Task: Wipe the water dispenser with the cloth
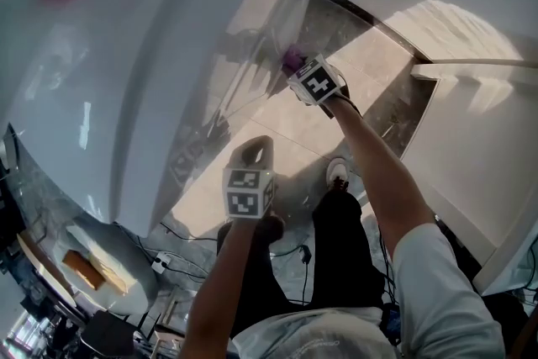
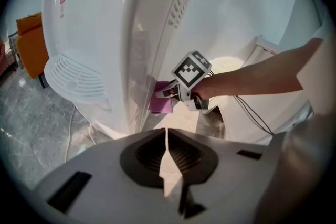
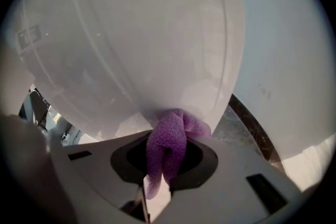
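Nearest, the left gripper [image 2: 167,164] has its jaws pressed together on nothing and hangs clear of the water dispenser [image 3: 147,39], with open tiled floor [image 1: 290,120] ahead. Farther on, the right gripper [image 3: 159,182] pinches the purple cloth [image 3: 169,139], whose top touches the dispenser's curved white side. A white ledge [image 1: 471,70] stands to the right.

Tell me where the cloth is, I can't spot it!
Look at the big white water dispenser, then follow its curved side down toward the floor. The right hand-held gripper reaches it there, and the cloth is the small fuzzy purple wad pinched in its jaws, the only purple thing among all that white.
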### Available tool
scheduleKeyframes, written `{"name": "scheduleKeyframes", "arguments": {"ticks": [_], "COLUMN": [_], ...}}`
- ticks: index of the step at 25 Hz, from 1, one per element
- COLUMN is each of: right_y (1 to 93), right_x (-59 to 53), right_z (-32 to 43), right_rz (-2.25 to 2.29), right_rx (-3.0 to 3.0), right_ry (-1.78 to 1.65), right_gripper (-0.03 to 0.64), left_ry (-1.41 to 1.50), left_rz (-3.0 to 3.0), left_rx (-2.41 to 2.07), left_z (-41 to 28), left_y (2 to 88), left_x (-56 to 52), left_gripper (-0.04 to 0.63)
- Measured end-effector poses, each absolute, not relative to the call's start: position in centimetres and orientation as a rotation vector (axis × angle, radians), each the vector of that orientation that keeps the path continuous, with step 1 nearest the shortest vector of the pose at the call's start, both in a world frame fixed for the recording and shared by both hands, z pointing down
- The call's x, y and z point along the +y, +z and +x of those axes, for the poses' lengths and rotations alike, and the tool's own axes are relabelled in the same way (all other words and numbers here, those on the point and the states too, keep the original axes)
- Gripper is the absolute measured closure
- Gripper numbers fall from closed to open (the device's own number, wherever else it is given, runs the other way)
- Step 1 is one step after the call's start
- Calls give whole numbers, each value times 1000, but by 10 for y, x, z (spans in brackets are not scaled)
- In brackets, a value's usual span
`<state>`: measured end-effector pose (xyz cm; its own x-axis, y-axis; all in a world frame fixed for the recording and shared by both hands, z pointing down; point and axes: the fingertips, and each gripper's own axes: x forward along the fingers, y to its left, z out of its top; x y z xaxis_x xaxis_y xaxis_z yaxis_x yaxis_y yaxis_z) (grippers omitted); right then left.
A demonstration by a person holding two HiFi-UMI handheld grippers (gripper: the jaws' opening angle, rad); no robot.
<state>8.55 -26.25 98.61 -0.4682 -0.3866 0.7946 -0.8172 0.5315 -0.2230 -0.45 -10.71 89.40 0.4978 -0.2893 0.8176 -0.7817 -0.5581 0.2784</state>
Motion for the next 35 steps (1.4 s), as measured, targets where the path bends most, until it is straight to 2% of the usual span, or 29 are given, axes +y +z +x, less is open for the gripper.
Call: {"name": "scheduleKeyframes", "arguments": {"ticks": [10,15,23,35], "right_y": [945,901,807,625], "right_x": [-204,-185,-171,-168], "right_z": [15,-2,-14,-8], "right_rz": [975,1107,1216,1352], "right_rx": [-2127,-2189,-2254,-2380], "right_ry": [919,1117,1235,1326], "right_gripper": [546,546,546,548], "left_ry": [1000,973,928,800], "left_rz": [2093,2099,2113,2174], "left_rx": [-822,-841,-865,-1001], "left_z": [-42,-61,-89,-109], "left_y": [853,819,755,623], "left_x": [-92,-81,-52,-64], "left_gripper": [577,577,577,577]}}
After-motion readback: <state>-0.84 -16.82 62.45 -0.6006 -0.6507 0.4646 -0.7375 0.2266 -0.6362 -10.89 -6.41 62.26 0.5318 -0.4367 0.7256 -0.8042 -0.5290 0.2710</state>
